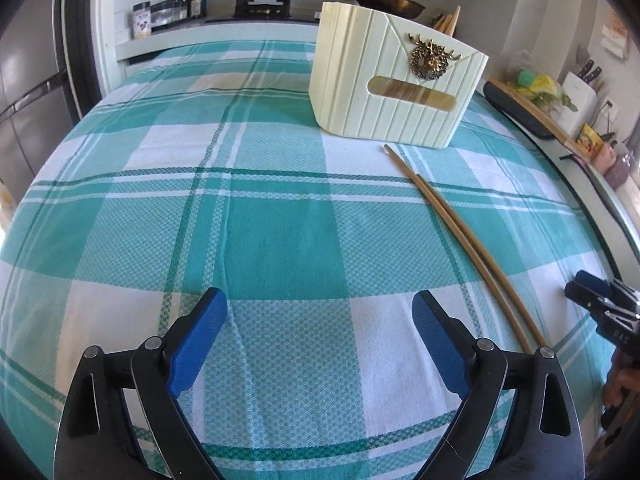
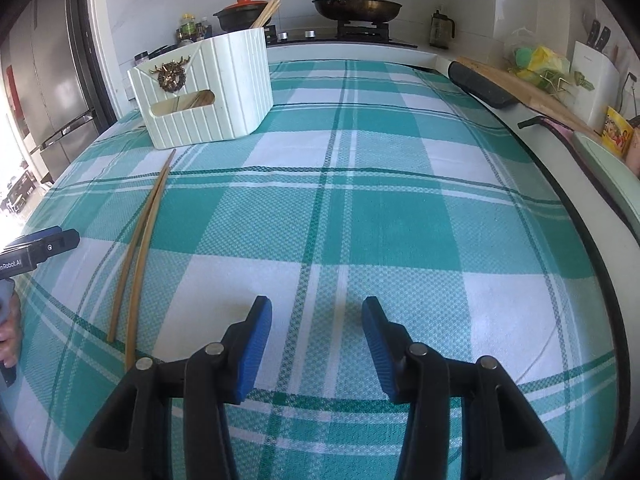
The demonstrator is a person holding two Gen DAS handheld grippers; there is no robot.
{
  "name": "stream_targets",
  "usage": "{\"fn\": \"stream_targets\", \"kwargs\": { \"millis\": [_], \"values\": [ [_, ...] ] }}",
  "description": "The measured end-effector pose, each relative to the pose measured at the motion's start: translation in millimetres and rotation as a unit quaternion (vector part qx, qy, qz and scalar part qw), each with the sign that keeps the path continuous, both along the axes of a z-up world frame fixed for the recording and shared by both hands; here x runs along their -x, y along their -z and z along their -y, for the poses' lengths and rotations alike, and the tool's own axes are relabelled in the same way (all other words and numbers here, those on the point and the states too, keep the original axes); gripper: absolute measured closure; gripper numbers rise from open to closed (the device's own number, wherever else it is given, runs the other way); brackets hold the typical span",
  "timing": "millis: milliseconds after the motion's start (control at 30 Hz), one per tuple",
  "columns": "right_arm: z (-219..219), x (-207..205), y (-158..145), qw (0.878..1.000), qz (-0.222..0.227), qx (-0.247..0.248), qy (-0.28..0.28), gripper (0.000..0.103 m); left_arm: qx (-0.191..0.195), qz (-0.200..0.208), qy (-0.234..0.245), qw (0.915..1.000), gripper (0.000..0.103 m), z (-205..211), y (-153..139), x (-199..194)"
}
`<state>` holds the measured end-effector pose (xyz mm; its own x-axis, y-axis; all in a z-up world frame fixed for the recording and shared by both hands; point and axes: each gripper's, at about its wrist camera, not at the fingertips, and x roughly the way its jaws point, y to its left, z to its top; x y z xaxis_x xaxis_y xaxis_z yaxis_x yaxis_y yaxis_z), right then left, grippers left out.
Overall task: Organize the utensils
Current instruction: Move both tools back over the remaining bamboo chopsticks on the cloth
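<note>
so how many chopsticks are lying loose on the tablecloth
2. The two long brown wooden chopsticks lie side by side on the green-and-white checked tablecloth, in front of the cream ribbed utensil holder. More sticks stand inside it, some possibly hidden.

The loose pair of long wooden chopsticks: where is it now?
The pair of long wooden chopsticks lies on the green checked tablecloth, before the cream ribbed utensil holder.

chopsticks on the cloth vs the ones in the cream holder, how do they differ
The chopsticks on the cloth lie flat as a loose pair, in the open between both grippers. The chopsticks in the holder stand tilted, only their top ends showing above the cream holder. The loose pair's full length shows; the stored ones are mostly hidden. Both sets look like the same tan wood.
</note>
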<state>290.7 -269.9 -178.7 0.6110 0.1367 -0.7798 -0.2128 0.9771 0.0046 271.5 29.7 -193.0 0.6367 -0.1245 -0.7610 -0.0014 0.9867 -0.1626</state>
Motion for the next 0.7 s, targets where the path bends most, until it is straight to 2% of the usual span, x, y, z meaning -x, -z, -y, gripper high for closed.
{"fn": "stream_targets", "kwargs": {
  "millis": [133, 267, 500, 600, 700],
  "values": [
    [-6.8, 0.2, 1.3, 1.000, 0.004, 0.025, -0.001, 0.055, -0.014, -0.004, 0.003, 0.9999, 0.005, 5.0, 2.8, 1.1],
    [-2.5, -0.6, 1.3, 1.000, 0.001, 0.012, 0.000, 0.054, -0.014, -0.004, 0.004, 0.9999, 0.004, 5.5, 3.1, 1.6],
    [-6.0, 4.0, -2.2, 1.000, 0.010, 0.018, 0.002, 0.054, -0.025, -0.008, 0.006, 0.9996, 0.002, 8.5, 3.8, 1.0],
    [-28.4, 20.6, -17.1, 0.997, 0.024, -0.032, -0.065, 0.053, -0.027, -0.009, 0.007, 0.9996, 0.002, 8.8, 4.2, 0.8],
    [-62.4, 27.8, -23.6, 0.990, 0.019, -0.043, -0.132, 0.057, -0.032, -0.011, 0.008, 0.9994, 0.001, 10.2, 4.7, 0.2]
  ]
}}
